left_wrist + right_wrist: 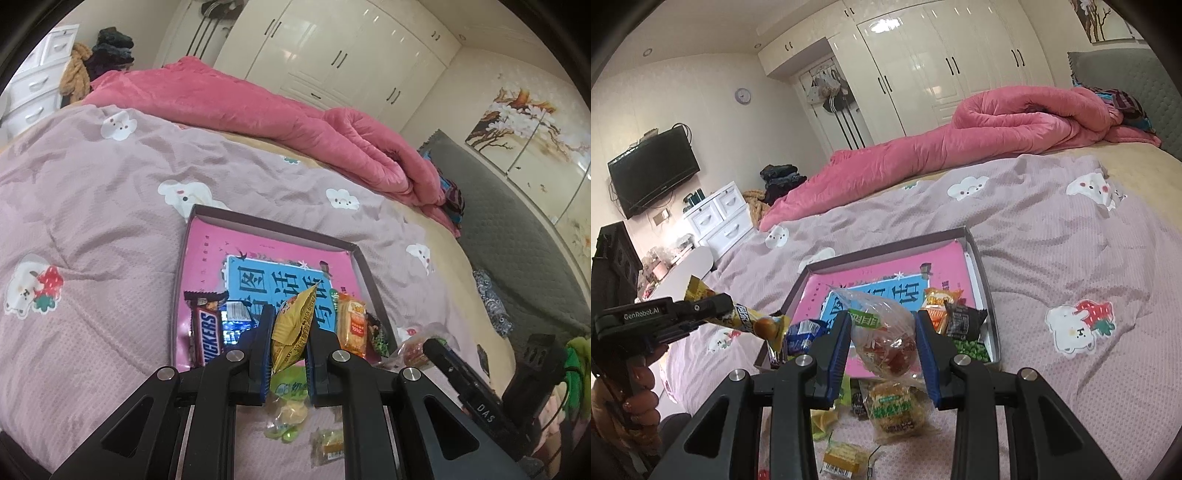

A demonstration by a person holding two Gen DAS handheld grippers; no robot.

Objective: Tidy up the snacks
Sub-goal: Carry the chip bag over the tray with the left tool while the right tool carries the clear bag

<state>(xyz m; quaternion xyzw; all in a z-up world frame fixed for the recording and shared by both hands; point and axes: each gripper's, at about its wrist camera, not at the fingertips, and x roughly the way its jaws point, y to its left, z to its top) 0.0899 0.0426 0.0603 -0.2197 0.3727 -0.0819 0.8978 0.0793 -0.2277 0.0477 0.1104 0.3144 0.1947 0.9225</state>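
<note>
- Left gripper (290,332): one, fingers (264,343) pinched tight on the yellow packet (293,332). The packet stands on end between them, raised over the near edge of the tray, likely so it can be lowered into a free spot.
- Right gripper (882,343): one, fingers (839,343) narrowed on the clear bag (884,332), which holds something red. The bag hangs above the tray's near edge, apparently also waiting for placement.
- Tray (273,223): one shallow box with a pink printed floor, lying on the bed; it seems to serve as the collecting place. The far half is bare, and snacks crowd the near edge.
- In the tray, left wrist view: one Snickers bar (207,332), one blue packet (236,321), one orange packet (352,325).
- In the tray, right wrist view: one dark packet (964,319) and one pack of green peas (971,349) in the near corner.
- Loose on the bedspread (92,206) in front of the tray, not yet sorted: one clear pack of yellow pastry (892,410), one small yellow sweet (844,458), one green packet (290,384); others are partly hidden, so no full count.
- Pink quilt (960,140): one, rolled along the far side of the bed.
</note>
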